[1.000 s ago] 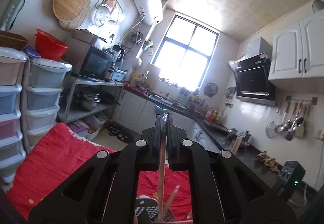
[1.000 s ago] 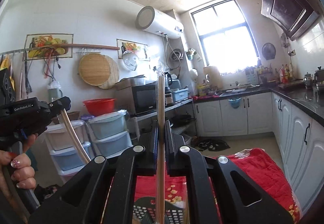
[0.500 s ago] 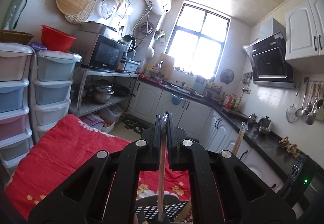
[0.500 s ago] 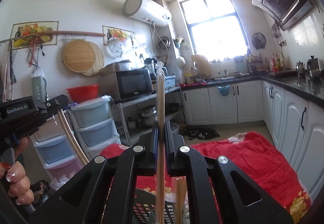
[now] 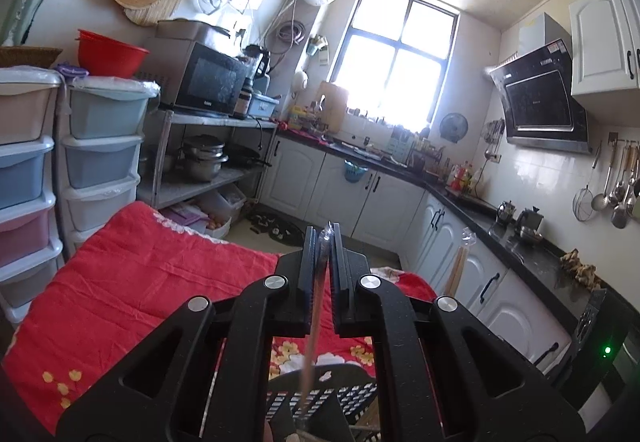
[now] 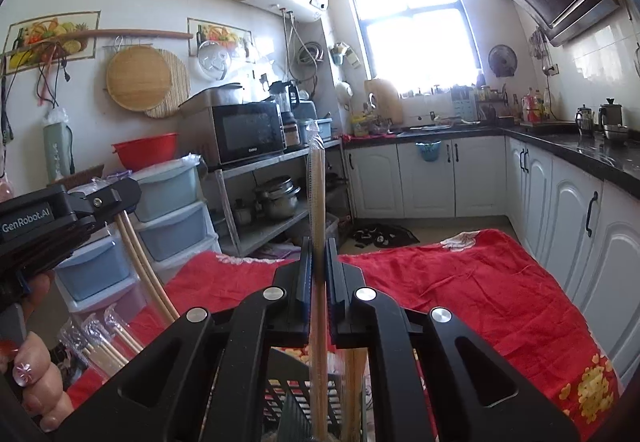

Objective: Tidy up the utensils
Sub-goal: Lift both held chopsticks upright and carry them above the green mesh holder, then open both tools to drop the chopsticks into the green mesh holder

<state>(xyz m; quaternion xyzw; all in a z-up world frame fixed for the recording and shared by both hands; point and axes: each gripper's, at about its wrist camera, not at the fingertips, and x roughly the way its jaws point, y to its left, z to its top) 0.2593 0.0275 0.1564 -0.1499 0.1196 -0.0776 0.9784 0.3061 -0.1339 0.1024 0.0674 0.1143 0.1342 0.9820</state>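
Black plastic left tool [image 5: 322,242], silver screws, white GenRobot.AI lettering, pink painted nails

chopsticks [image 6: 318,210]: pale wood in clear glossy plastic sleeve
basket [image 6: 296,394]: black perforated plastic, matt
cloth [image 6: 460,282]: red fabric, creased, under the basket
left gripper [image 5: 321,238]: matt black plastic, shiny metal screws

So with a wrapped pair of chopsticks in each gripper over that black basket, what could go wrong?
The left gripper pinches its chopsticks only near the top, so they could swing and miss the slotted basket. The right gripper's chopsticks stand close beside a pair already in the basket and may snag it.
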